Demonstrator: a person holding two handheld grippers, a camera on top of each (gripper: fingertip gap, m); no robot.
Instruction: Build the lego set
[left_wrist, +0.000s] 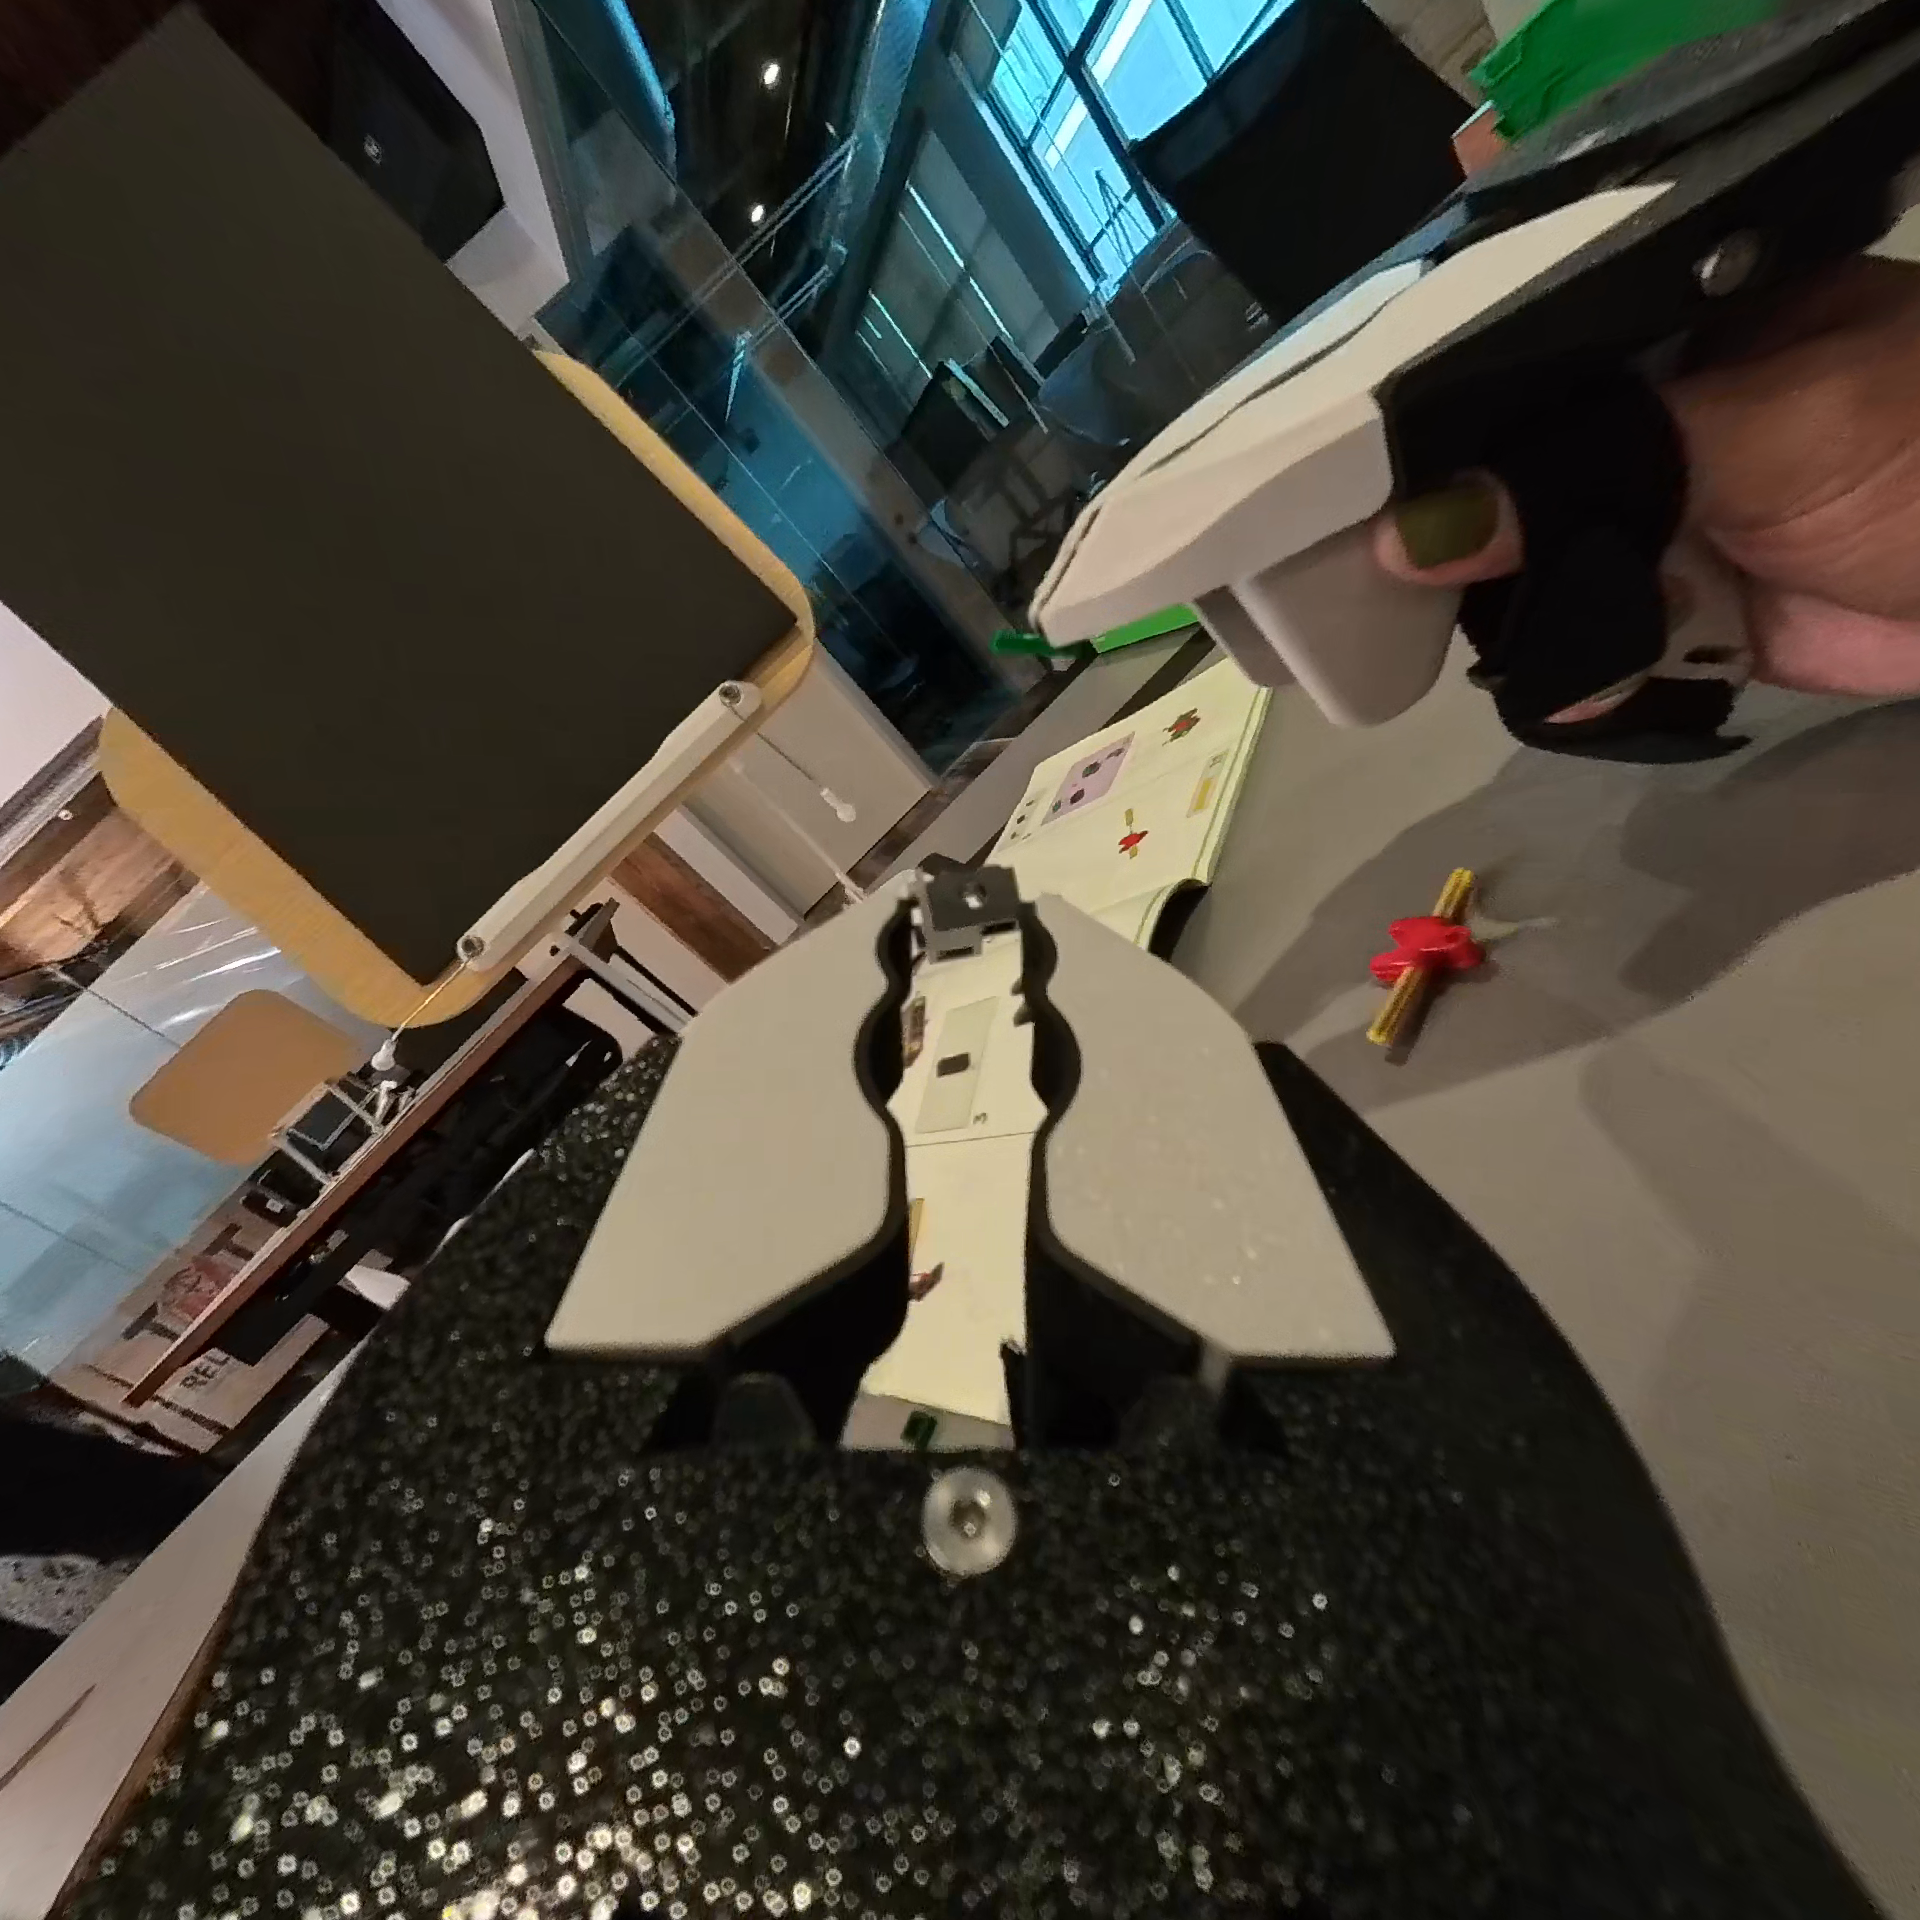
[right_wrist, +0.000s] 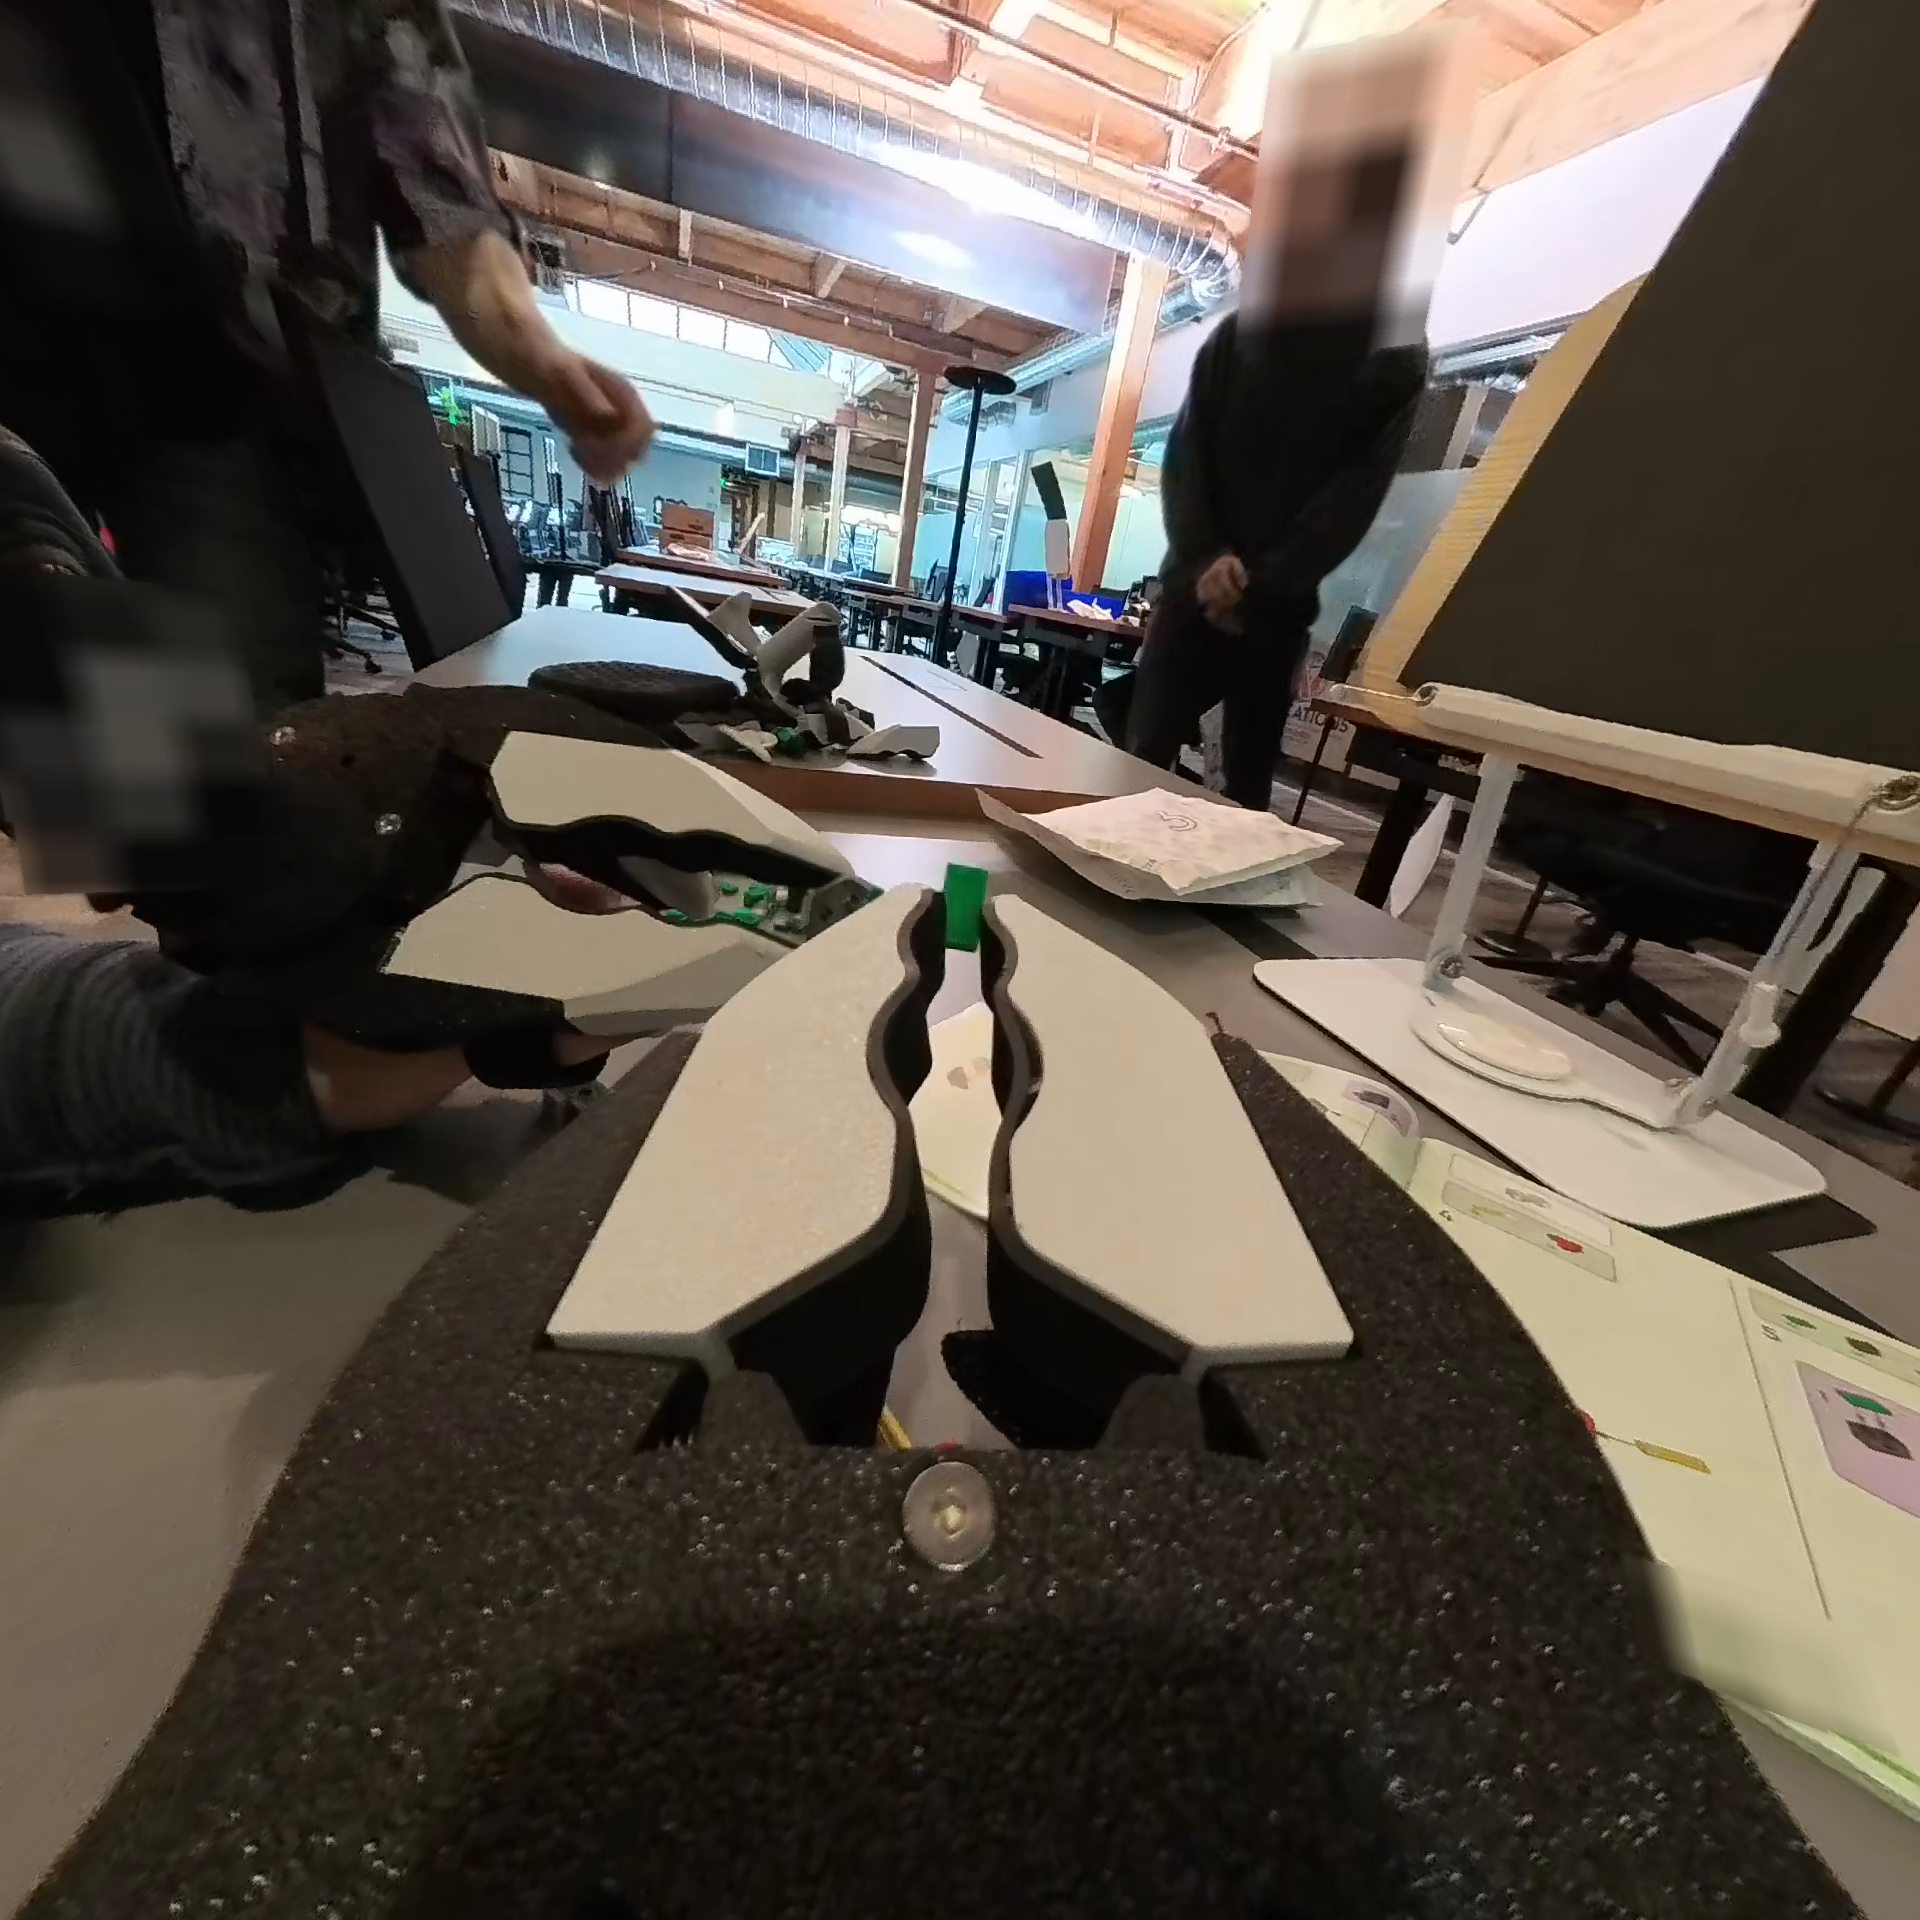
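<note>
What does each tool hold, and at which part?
Left tool: grey Lego assembly, pinched at its near end. Right tool: green brick, pinched by its lower sides.

Booklet cut off, r. edge

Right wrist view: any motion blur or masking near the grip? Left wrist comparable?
Right wrist view: green brick at the right gripper tips is sharp; left gripper soft, mosaic patches far left. Left wrist view: grey piece in the left gripper is sharp, red and yellow piece smeared, fisheye tilt.
</note>
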